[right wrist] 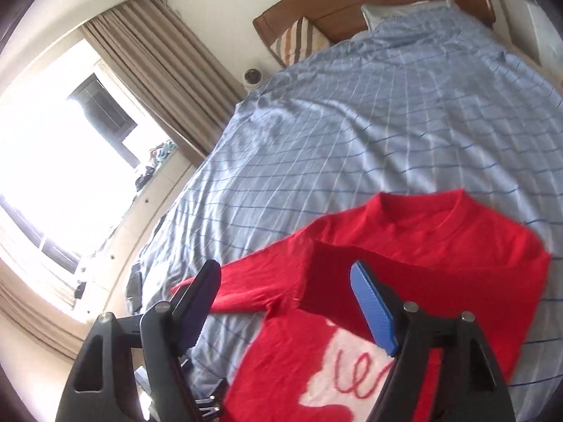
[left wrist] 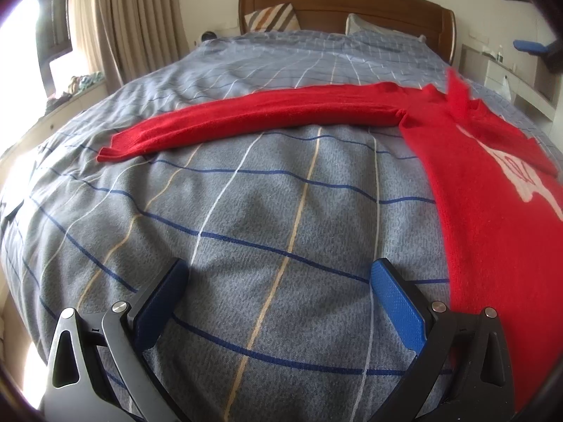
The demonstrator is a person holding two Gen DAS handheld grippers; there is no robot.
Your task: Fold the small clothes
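The left gripper (left wrist: 278, 281) stands wide, empty. The right gripper (right wrist: 285, 277), wide, holds nothing above the red sweater (right wrist: 422, 246). The sweater's white motif (right wrist: 337, 379) is partly hidden behind its right finger, hem cut off

Left wrist view: low and close over the checked duvet (left wrist: 267, 190), facing the headboard (left wrist: 345, 3), level horizon.
Right wrist view: higher, rolled, looking down on the red sweater (right wrist: 404, 267).
Shared: sweater, duvet, headboard, curtain (left wrist: 140, 21).

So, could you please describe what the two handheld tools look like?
Both match: the left tool and right tool have black angular linkage arms with triangular cut-outs and round silver pivot pins. Each finger carries a flat, textured blue pad. No cables, markings or sleeves show.
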